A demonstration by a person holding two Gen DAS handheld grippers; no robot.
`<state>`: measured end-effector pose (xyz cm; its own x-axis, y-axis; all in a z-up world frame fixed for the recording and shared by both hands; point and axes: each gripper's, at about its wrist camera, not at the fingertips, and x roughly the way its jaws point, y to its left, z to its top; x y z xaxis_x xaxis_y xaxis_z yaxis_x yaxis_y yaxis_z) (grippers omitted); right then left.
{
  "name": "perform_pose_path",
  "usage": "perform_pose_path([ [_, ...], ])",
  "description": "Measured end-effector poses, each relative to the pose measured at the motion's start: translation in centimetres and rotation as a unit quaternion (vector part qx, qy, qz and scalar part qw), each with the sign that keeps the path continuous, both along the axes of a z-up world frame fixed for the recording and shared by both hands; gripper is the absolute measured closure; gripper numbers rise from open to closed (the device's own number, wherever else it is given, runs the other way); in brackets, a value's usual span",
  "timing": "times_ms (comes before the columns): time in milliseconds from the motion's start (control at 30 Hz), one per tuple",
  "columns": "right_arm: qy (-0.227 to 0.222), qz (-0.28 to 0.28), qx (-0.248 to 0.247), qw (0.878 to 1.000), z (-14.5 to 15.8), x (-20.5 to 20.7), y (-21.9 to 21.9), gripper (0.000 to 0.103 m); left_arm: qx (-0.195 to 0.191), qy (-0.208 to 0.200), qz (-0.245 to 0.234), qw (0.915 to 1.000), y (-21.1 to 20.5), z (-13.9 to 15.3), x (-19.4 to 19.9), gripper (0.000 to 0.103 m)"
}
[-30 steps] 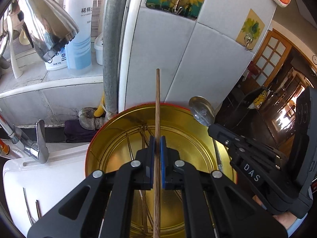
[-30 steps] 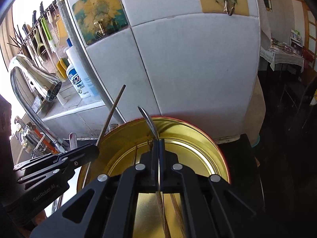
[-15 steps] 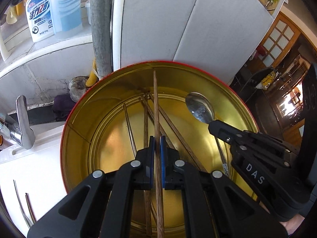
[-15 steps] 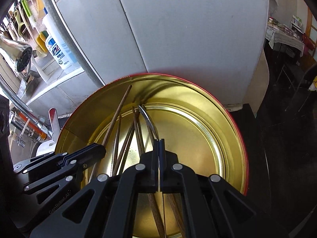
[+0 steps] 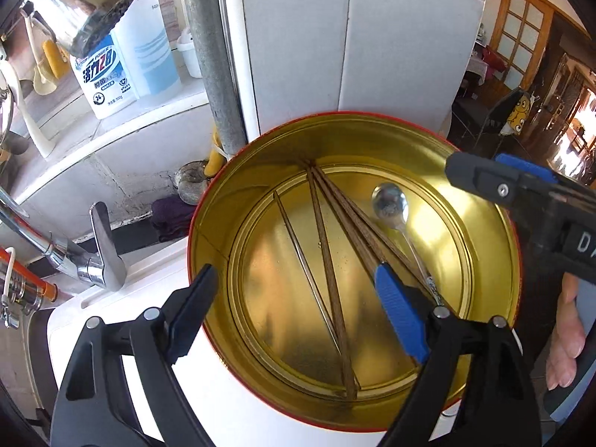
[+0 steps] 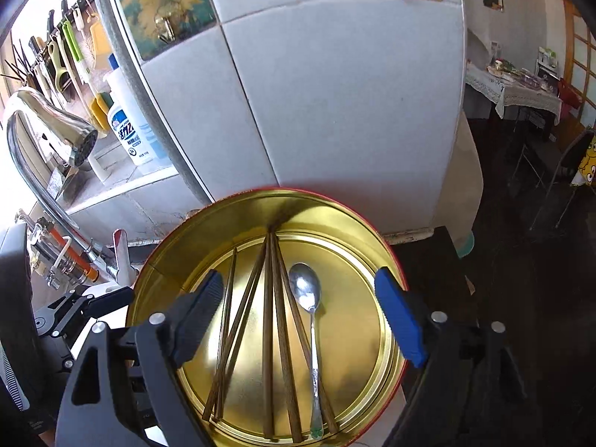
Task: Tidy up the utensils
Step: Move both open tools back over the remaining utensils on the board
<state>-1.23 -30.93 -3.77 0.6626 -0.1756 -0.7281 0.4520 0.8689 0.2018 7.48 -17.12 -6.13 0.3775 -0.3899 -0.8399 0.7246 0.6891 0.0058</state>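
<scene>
A round gold tin with a red rim (image 5: pixel 484 201) (image 6: pixel 357 231) stands on a white surface. Several brown wooden chopsticks (image 5: pixel 327 260) (image 6: pixel 277 316) lie fanned out on its floor. A metal spoon (image 5: pixel 391 205) (image 6: pixel 307 294) lies to their right, bowl toward the wall. My left gripper (image 5: pixel 298 305) is open and empty above the tin's near side. My right gripper (image 6: pixel 298 316) is open and empty above the tin; it also shows at the right of the left wrist view (image 5: pixel 521 193).
A white tiled wall (image 6: pixel 335 93) with hooks rises just behind the tin. A grey pipe (image 5: pixel 208 56), detergent bottles (image 5: pixel 108 74), a chrome tap (image 5: pixel 97 246) and a faucet head (image 6: pixel 56 134) stand left. A dark room opens to the right.
Both grippers have opened. The chopstick held by the left and the spoon held by the right now lie in the tin. Both grippers have drawn back a little.
</scene>
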Motion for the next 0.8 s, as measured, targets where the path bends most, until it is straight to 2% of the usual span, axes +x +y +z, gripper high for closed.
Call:
perform_pose_path([
  [67,-0.001,0.004,-0.012,1.0,0.4,-0.4,0.7,0.012,-0.005,0.005,-0.002,1.0,0.6,0.0,-0.3,0.019],
  [467,0.007,-0.001,-0.005,1.0,0.8,-2.3,3.2,0.011,-0.028,0.011,0.017,0.9994,4.5,0.4,-2.2,0.019],
  [800,-0.011,0.021,0.007,1.0,2.5,-3.2,7.7,0.01,-0.073,0.02,0.061,0.9952,11.1,2.3,-3.8,0.019],
])
